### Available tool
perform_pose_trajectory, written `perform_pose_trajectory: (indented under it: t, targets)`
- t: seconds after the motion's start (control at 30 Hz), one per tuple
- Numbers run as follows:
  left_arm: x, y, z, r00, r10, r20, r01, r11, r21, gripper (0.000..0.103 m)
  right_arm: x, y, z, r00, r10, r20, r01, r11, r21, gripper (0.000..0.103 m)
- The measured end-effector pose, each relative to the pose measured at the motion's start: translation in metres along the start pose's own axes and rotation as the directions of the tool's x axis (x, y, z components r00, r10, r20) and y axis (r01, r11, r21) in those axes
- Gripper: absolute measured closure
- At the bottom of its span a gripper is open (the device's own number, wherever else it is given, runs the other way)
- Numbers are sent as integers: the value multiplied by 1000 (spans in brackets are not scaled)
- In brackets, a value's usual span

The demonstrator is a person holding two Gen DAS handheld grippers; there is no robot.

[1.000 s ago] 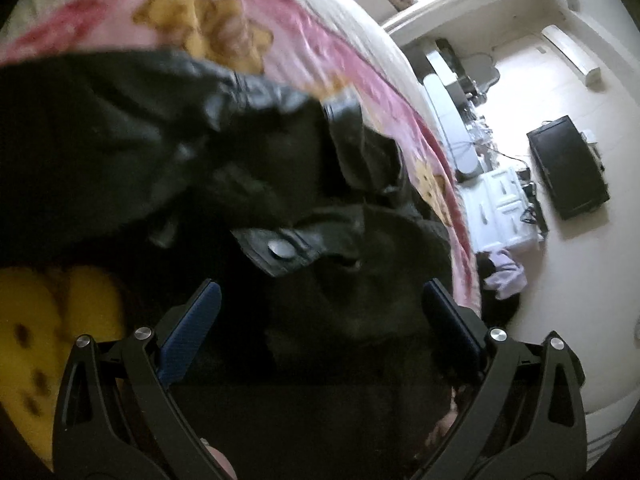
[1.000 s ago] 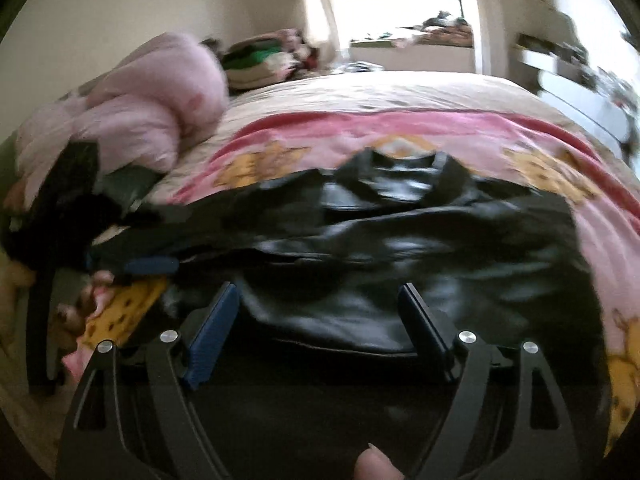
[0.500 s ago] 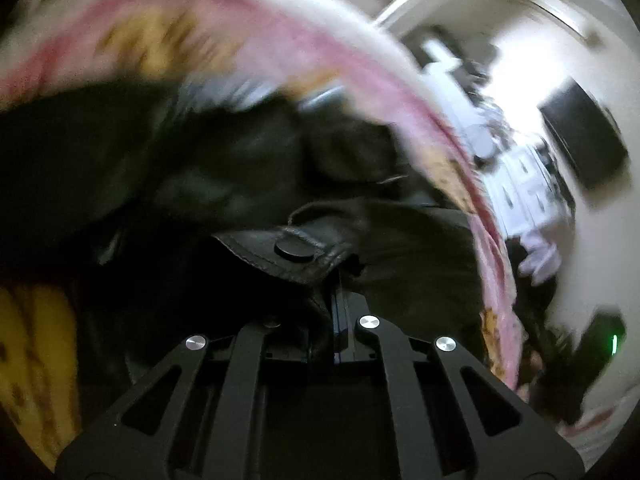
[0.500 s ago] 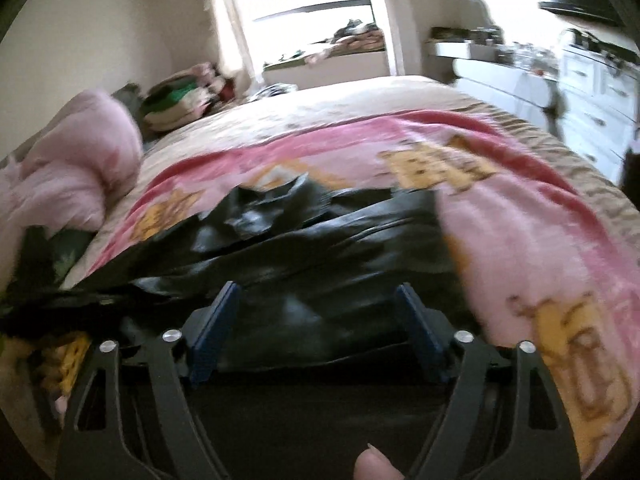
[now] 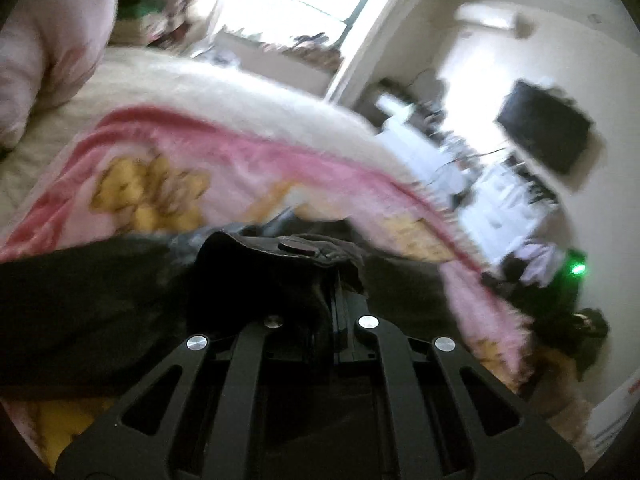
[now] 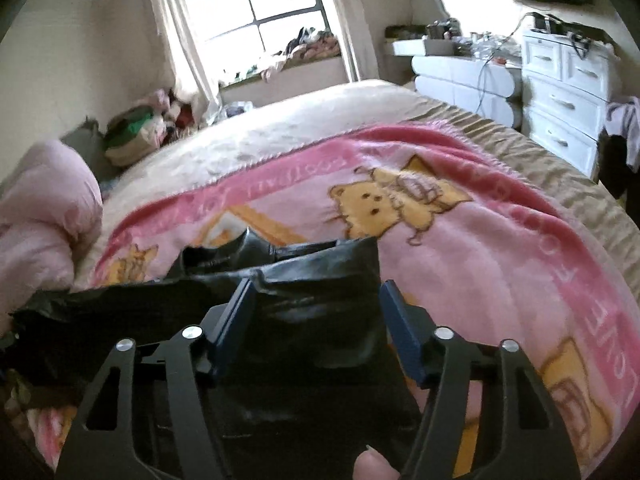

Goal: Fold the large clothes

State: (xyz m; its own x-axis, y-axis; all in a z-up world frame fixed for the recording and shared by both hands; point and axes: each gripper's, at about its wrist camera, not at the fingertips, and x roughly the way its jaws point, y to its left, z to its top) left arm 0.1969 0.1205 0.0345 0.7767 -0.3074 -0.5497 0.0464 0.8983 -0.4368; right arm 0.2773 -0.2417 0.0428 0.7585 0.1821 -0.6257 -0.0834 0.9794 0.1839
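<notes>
A black leather jacket (image 6: 312,280) lies on a pink blanket with yellow bear prints (image 6: 460,240) on the bed. In the left wrist view my left gripper (image 5: 336,280) is shut on a jacket flap with a snap button (image 5: 296,247) and holds it lifted above the blanket (image 5: 160,184). The rest of the jacket (image 5: 80,300) hangs dark to the left. In the right wrist view my right gripper (image 6: 316,304) is open, its blue-padded fingers on either side of the jacket's right edge, with fabric between them.
A pink duvet (image 6: 40,208) is piled at the bed's left side. White drawers (image 6: 568,92) and a cluttered dresser (image 6: 460,64) stand to the right. A wall TV (image 5: 544,136) hangs beyond. Folded clothes (image 6: 136,132) sit by the window.
My left gripper has shut on the buttoned flap and lifted it, the view swinging up toward the window. My right gripper has moved right along the jacket to its right edge, still open.
</notes>
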Motion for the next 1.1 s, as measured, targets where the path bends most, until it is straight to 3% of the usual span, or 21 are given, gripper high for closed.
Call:
perform_pose_trajectory:
  t: [0.17,0.33,0.47,0.63,0.7,0.77,0.8,0.87,0.97,1.1]
  targets:
    - [40,47,-15,981,87,-175,-108,988,-112,102,47,23,-8,992,-63,-111,51,993,-108,53]
    - [49,65,-22,960,135,-246,-172,976,-134,101,82,24,-15,983,-72,-167,50,990,-131,55]
    - [56,73,-33,947,139,-290,-189,970,-151,98,120,4,-29,956,-118,-269,86,988,-127,66]
    - [68,82,-38,938,128,-323,-189,968,-167,96,127,-19,-36,963,-17,-271,12,1000,-17,67]
    - [65,83,-37,943,110,-315,-174,967,-183,95,126,-18,-34,962,-11,-272,6,1000,-18,67]
    - [57,78,-32,949,115,-292,-169,971,-167,88,117,-13,-31,965,-26,-262,13,999,-51,64]
    - [50,75,-29,955,123,-272,-170,973,-157,80,109,-10,-29,967,-26,-254,10,998,-65,62]
    - [37,69,-22,963,123,-239,-160,977,-140,74,91,-3,-29,972,-5,-233,-16,996,-87,57]
    - [9,57,-12,979,138,-151,-155,982,-106,54,67,10,-36,979,24,-204,-54,988,-144,52]
    - [-17,39,-6,980,193,-55,-193,981,0,51,44,27,-49,982,36,-183,-77,973,-219,48]
